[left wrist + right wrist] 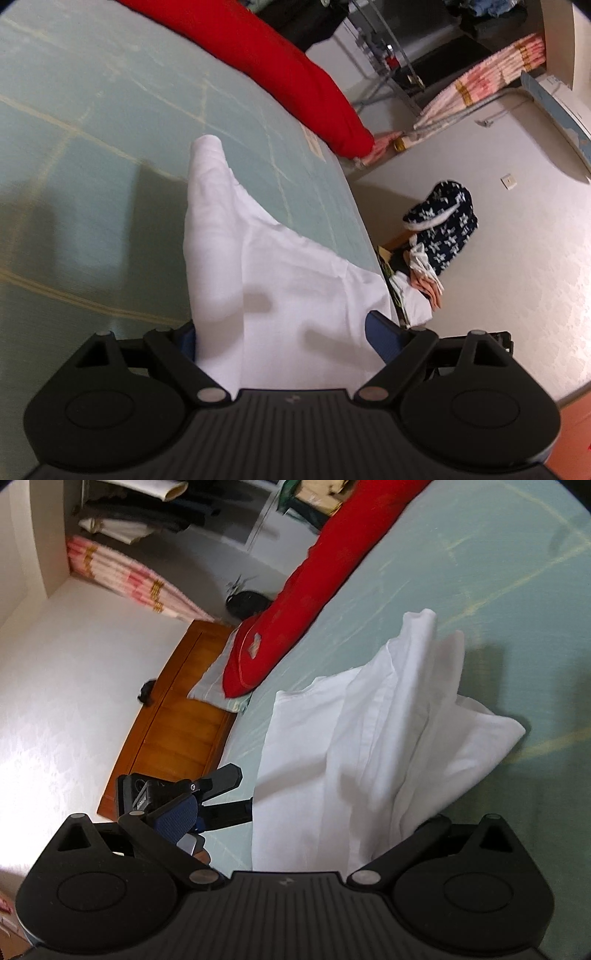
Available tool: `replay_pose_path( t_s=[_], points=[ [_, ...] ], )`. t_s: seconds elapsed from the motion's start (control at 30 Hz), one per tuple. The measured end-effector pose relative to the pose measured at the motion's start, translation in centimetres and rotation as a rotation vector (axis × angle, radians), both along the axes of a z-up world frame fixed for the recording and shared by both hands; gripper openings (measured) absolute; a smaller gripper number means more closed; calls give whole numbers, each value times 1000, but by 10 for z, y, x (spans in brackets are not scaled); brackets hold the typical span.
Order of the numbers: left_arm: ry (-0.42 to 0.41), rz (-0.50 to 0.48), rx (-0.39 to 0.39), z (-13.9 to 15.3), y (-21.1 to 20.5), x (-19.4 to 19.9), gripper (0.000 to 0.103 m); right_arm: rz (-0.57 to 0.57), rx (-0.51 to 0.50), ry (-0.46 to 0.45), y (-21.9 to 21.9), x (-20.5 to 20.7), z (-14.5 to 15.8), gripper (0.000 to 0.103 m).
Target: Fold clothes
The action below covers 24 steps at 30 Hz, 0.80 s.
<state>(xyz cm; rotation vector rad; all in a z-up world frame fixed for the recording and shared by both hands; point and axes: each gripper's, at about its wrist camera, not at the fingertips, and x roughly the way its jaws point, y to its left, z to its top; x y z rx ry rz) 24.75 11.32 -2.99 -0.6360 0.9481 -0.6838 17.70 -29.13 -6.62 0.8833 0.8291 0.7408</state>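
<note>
White garment [280,280] on pale-green bed [92,147], red pillow [280,70] beyond.

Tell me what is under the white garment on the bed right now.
Under the white garment only the pale green bed sheet shows around its edges. The cloth is bunched, draped over both grippers' fingers, so anything beneath its folds is covered.

A pale green bed [92,129] carries a white garment [280,280] and red bolster [295,77].

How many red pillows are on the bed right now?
1. The long red pillow lies along the far edge of the pale green bed sheet, beyond the white garment. Others may lie outside both views.
</note>
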Motion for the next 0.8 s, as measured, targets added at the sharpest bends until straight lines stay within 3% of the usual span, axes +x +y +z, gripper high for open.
replay_pose_path(
  t_s=[0.37,0.8],
  points=[
    [-23,145,60,12,99,11,86,151,-40,-21,111,51,17,103],
    [-29,405,175,27,255,30,86,371,-56,-89,293,133,23,103]
  ],
)
